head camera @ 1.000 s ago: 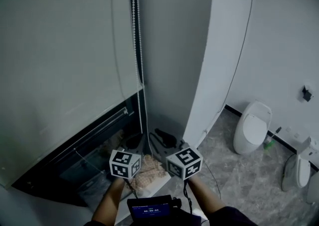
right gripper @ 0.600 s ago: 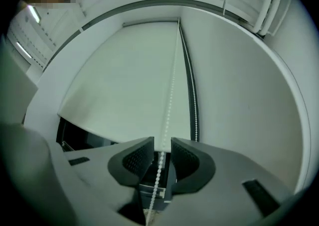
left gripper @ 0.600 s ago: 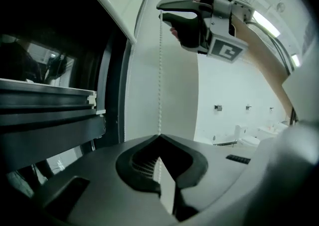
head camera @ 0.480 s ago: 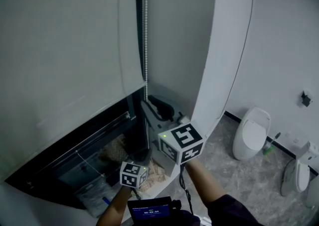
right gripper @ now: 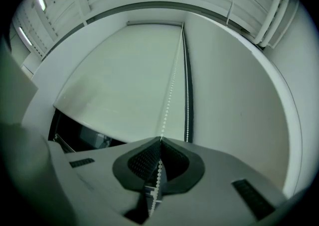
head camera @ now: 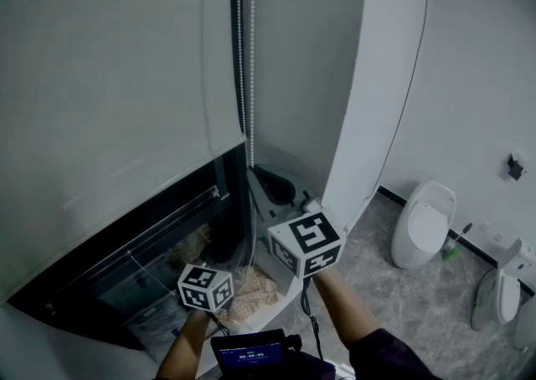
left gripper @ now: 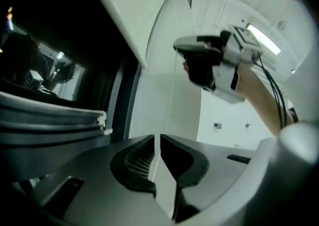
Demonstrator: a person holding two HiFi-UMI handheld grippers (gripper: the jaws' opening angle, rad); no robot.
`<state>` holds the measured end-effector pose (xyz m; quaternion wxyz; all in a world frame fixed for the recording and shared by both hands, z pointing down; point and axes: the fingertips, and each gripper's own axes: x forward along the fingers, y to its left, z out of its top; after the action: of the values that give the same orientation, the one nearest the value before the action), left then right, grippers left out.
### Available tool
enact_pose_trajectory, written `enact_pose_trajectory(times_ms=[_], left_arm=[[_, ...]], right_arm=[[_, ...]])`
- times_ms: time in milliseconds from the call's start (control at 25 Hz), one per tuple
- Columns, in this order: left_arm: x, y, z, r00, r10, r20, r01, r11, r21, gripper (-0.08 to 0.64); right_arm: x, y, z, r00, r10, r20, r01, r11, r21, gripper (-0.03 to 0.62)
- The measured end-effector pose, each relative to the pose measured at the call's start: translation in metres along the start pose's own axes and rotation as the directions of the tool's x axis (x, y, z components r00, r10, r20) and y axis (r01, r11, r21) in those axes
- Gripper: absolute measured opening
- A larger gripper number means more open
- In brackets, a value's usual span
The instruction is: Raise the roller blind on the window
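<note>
The pale roller blind (head camera: 109, 102) hangs over most of the window, with dark glass (head camera: 151, 253) showing below its bottom edge. Its white bead chain (head camera: 250, 77) hangs along the blind's right side. My right gripper (head camera: 261, 177) is level with the blind's bottom corner. In the right gripper view it (right gripper: 160, 143) is shut on the bead chain (right gripper: 171, 85), which runs between its pads. A second strand (right gripper: 187, 100) hangs free beside it. My left gripper (left gripper: 158, 143) is lower and to the left, shut with nothing seen in it; its marker cube (head camera: 205, 286) shows in the head view.
A white wall panel (head camera: 368, 77) stands right of the chain. A toilet (head camera: 423, 219) and a green bottle (head camera: 453, 240) sit on the grey floor at the right, with another fixture (head camera: 502, 286) at the edge. Pale material (head camera: 251, 286) lies by the sill.
My right gripper has risen from beside the left one up to the blind's bottom corner. The left gripper dropped lower, then shifted left.
</note>
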<state>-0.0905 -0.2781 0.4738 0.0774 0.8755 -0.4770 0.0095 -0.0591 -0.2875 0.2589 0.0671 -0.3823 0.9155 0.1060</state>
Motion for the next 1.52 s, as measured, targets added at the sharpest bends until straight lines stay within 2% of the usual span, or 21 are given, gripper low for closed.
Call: enact_pose_trajectory(times_ms=[120,240,440,680,1000,1120,1320,1440,1520], left_arm=[[-0.017,0.007,0.061,0.990,-0.002,0.142,0.005,1.000,-0.017,0.012],[-0.029,0.001,0.116,0.969,-0.025,0.247,0.024,1.000,0.008,0.012],[-0.026,-0.026,0.175,0.948,-0.085,0.307,0.064,0.995,0.078,0.014],[-0.023,-0.042,0.201,0.938,-0.116,0.326,0.076,0.988,0.132,0.014],[-0.022,-0.039,0.233,0.929,-0.068,0.363,0.000,0.983,0.184,0.014],[-0.020,-0.037,0.242,0.927,-0.048,0.372,-0.034,0.977,0.212,0.014],[-0.023,-0.046,0.244,0.920,-0.055,0.389,-0.038,0.973,0.227,0.012],[-0.028,-0.050,0.241,0.912,-0.033,0.410,-0.079,0.964,0.254,0.011],[-0.029,-0.049,0.237,0.908,-0.020,0.419,-0.104,0.957,0.272,0.011]], right_arm=[[0.000,0.006,-0.013,1.000,-0.003,-0.029,0.002,1.000,-0.031,0.012],[-0.003,0.008,-0.031,0.998,0.001,-0.060,-0.003,0.999,-0.040,0.012],[-0.008,0.017,-0.074,0.990,0.030,-0.140,-0.032,0.999,-0.013,0.012],[-0.019,0.049,-0.141,0.966,0.083,-0.246,-0.073,0.996,0.052,0.012],[-0.038,0.074,-0.210,0.938,0.116,-0.328,-0.078,0.989,0.127,0.011],[-0.043,0.081,-0.220,0.934,0.127,-0.333,-0.082,0.986,0.145,0.011],[-0.045,0.077,-0.221,0.937,0.114,-0.330,-0.068,0.987,0.146,0.011],[-0.052,0.078,-0.235,0.919,0.129,-0.372,-0.087,0.988,0.128,0.012],[-0.057,0.079,-0.244,0.915,0.150,-0.374,-0.090,0.981,0.175,0.014]])
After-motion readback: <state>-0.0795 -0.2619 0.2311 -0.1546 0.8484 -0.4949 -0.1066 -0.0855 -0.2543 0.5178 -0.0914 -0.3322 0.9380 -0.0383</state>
